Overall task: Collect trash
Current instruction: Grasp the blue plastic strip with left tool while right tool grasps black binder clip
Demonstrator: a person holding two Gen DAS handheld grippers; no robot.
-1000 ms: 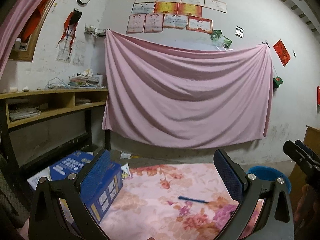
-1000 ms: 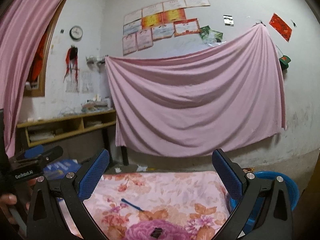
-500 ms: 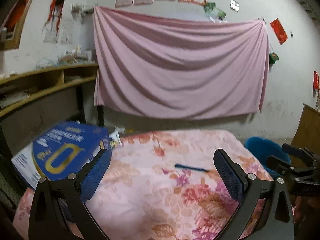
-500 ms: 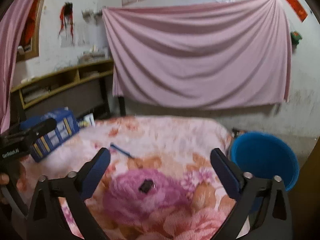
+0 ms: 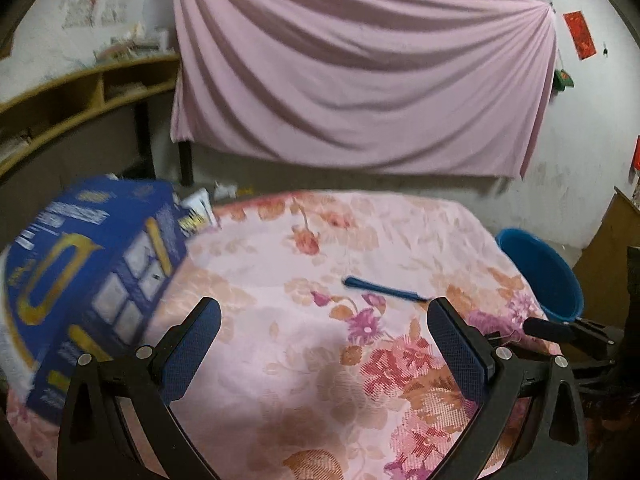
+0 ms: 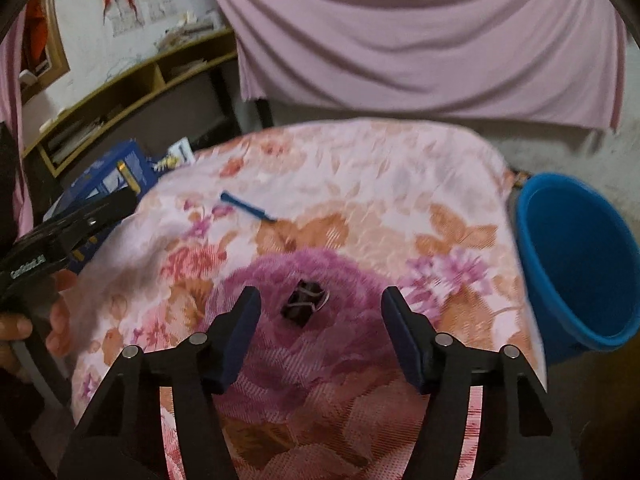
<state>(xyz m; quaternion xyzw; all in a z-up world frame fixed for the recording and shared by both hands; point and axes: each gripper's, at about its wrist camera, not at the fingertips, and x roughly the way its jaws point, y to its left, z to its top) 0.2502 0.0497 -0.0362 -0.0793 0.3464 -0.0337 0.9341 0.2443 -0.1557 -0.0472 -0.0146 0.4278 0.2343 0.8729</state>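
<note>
We had collected nothing yet: the blue bucket (image 6: pixel 580 264) looked empty. Both grippers, left (image 5: pixel 324 344) and right (image 6: pixel 320 332), held their jaws wide, and the dark scrap (image 6: pixel 304 304) and blue stick (image 6: pixel 248 207) lay on the bench (image 6: pixel 360 168).

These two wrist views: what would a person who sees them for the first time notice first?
Probably the large pink sheet hung across the back wall, and the flowered pink cloth over the table. On that cloth lie a thin blue stick and a small dark scrap, the scrap between the open right tongs. A blue bucket stands at the table's right edge, a blue box at its left.
</note>
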